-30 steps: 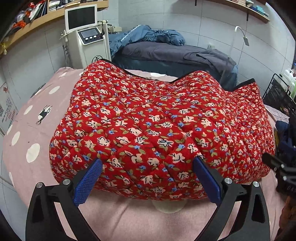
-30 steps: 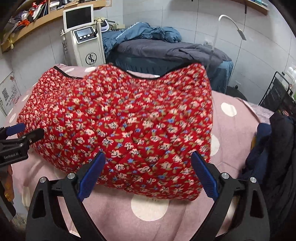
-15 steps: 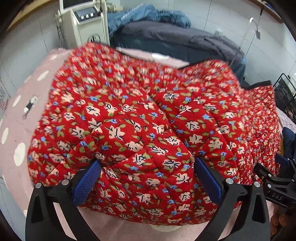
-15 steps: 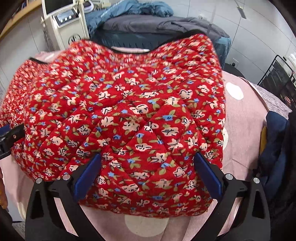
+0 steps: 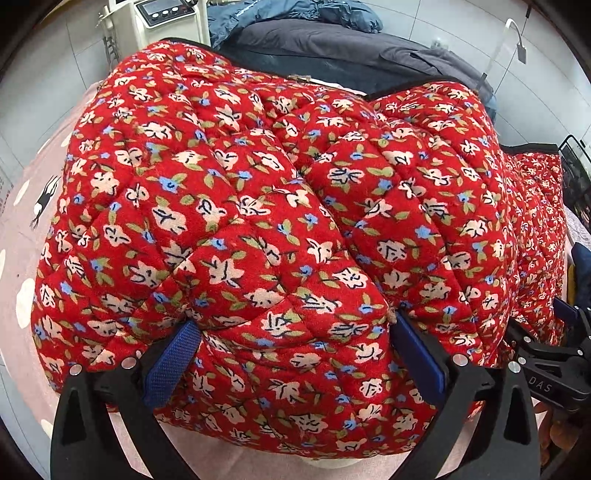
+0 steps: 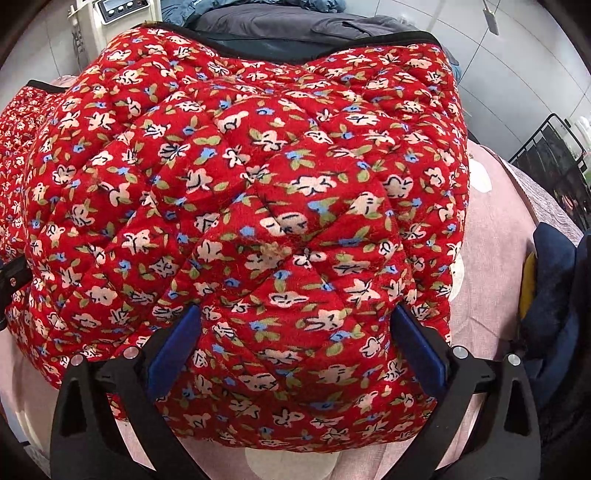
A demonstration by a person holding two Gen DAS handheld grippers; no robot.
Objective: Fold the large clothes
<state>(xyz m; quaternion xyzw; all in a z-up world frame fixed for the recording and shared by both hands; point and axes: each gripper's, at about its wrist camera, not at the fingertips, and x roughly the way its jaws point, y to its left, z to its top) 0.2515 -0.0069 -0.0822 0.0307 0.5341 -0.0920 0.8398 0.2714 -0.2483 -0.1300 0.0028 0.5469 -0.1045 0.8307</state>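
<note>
A thick red quilted garment with a small flower print (image 5: 266,221) lies folded in a bulky pile on a pink dotted bed cover (image 5: 22,229). It also fills the right wrist view (image 6: 258,221). My left gripper (image 5: 295,354) is open, its blue pads pressed into the near edge of the pile's left part, with padding bulging between them. My right gripper (image 6: 295,347) is open the same way on the pile's right part. The right gripper's body shows at the right edge of the left wrist view (image 5: 554,369).
A white machine with a screen (image 5: 166,18) stands behind the bed at the left. A second bed with dark and blue bedding (image 5: 332,40) lies behind. A black wire rack (image 6: 557,162) and dark blue clothes (image 6: 554,280) are at the right.
Both grippers have moved forward and down onto the garment. The pads that were short of its near edge now press into the padding. The jaws have stayed wide.
</note>
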